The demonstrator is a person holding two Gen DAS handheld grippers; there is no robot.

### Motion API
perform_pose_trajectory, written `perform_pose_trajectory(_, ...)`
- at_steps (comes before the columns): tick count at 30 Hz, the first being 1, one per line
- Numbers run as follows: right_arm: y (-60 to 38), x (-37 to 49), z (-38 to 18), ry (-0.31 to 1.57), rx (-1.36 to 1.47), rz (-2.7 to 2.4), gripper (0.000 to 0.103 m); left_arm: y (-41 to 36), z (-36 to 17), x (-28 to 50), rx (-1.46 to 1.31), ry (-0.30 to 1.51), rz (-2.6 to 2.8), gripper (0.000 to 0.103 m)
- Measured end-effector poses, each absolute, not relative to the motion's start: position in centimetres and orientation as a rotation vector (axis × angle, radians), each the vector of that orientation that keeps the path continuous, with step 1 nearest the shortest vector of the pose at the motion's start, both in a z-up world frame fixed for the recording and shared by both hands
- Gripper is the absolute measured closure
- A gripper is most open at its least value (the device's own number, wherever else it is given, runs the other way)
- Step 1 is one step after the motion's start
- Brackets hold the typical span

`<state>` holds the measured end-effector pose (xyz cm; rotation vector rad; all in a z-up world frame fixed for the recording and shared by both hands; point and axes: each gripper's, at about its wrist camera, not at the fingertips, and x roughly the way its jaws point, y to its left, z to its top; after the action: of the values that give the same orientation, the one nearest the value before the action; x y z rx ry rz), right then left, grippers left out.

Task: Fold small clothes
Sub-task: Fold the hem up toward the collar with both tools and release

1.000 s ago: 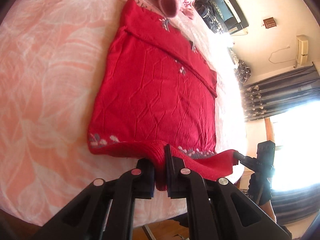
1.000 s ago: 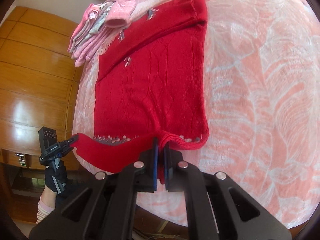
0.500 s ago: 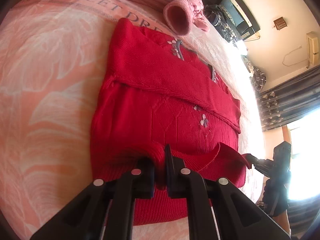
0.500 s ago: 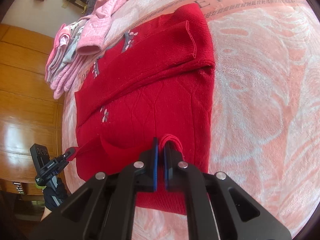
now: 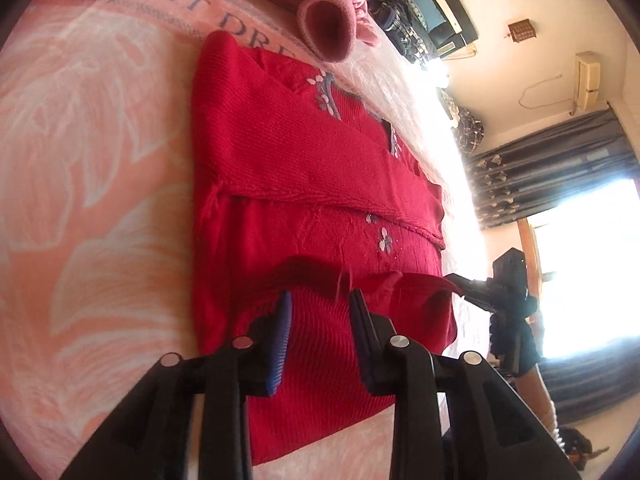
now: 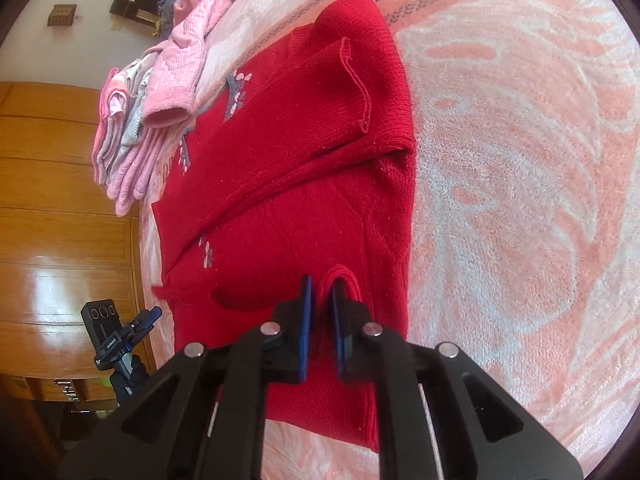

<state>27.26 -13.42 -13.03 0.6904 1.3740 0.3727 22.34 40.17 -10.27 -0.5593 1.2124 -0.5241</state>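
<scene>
Black tool (image 5: 320,300), blue pads (image 6: 306,308) — silver screws

We count 1 red sweater (image 5: 304,184) lying on 1 pink bed cover (image 5: 92,160), with 1 sleeve (image 6: 320,120) folded across its body. We see 2 tools: the left tool (image 5: 320,300) and the right tool (image 6: 320,292), each with 2 fingers. In the left wrist view we count 3 patches of grey-and-white embroidery on the sweater. Beyond the sweater we count 1 pile of pink clothes (image 6: 132,148), with 1 pink cuff (image 6: 168,114) reaching toward the sweater. We count 1 wall air conditioner (image 5: 588,78), 1 dark curtain (image 5: 560,172) and 1 small brown wall ornament (image 6: 62,15).
</scene>
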Motion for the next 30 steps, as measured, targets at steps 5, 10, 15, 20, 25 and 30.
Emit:
perform_pose_trajectory(5,-15.1,27.4,-10.3,1.29,0.613,0.309,0.056,41.8,-8.2,22.2,-0.457,1.149,-0.47,0.072)
perform_pose_trajectory(10,-15.4,27.8,-9.3,1.256,0.607,0.34,0.056,38.1,-8.4,23.4,-0.344,1.172,-0.496,0.068)
perform_pose_trajectory(15,-13.7,28.3,-9.6,1.268,0.572,0.375,0.056,35.0,-10.2,24.7,-0.229,1.221,-0.457,0.066)
perform_pose_trajectory(20,-12.1,28.4,-9.9,1.278,0.503,0.409,0.056,34.8,-11.5,25.4,-0.197,1.235,-0.402,0.065)
perform_pose_trajectory(25,-11.2,28.3,-10.7,1.298,0.45,0.442,0.056,35.5,-11.8,25.9,-0.205,1.233,-0.373,0.065)
perform_pose_trajectory(30,-11.1,28.3,-11.4,1.313,0.439,0.448,0.056,35.4,-11.9,26.1,-0.227,1.233,-0.405,0.065)
